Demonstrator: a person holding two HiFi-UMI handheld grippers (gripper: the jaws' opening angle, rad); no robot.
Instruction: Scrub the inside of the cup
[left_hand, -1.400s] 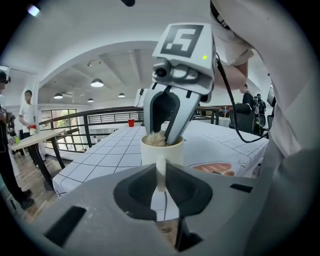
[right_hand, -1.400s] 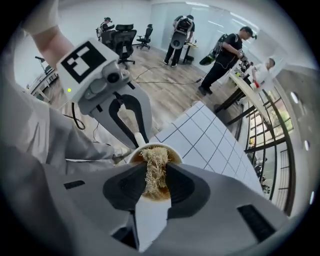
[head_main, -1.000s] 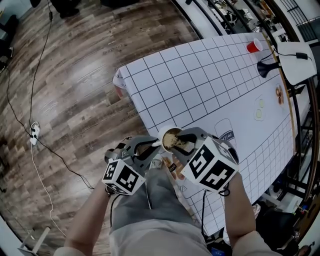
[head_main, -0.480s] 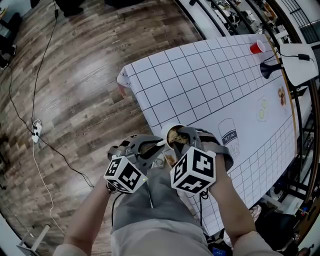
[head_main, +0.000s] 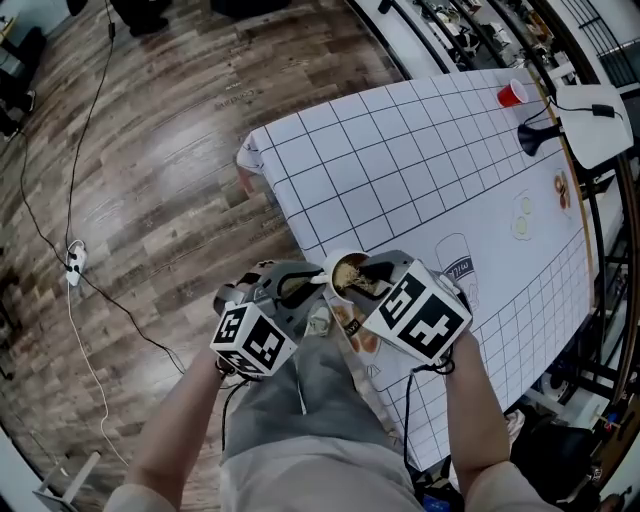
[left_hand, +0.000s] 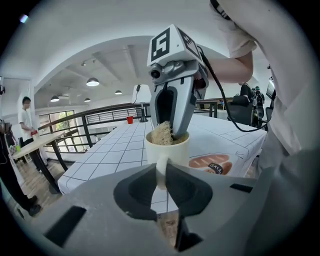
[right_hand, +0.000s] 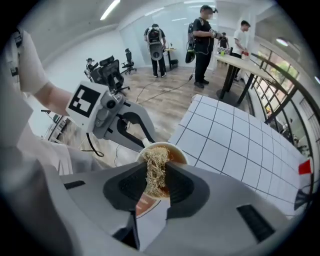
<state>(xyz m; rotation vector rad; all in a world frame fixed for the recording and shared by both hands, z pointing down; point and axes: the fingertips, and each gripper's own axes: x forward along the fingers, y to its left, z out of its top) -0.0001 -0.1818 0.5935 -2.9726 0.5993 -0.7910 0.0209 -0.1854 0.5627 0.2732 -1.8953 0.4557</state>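
Left tongs (left_hand: 161, 176) pinching the handle of the white cup (left_hand: 167, 149), held aloft by the near edge of the gridded surface (head_main: 400, 170); right tongs (right_hand: 156, 181) pinching a fibrous scrubber (right_hand: 155, 167) inside its mouth; advised: firm handle grip, scrubber swept round wall and base.

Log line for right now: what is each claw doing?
left claw: shut on handle of white ceramic cup | right claw: shut on tan fibrous scrubber | scrubber: down inside cup

cup (left_hand: 167, 148) lower body hidden behind left claw (left_hand: 161, 175); cup floor probably under scrubber (right_hand: 156, 172).
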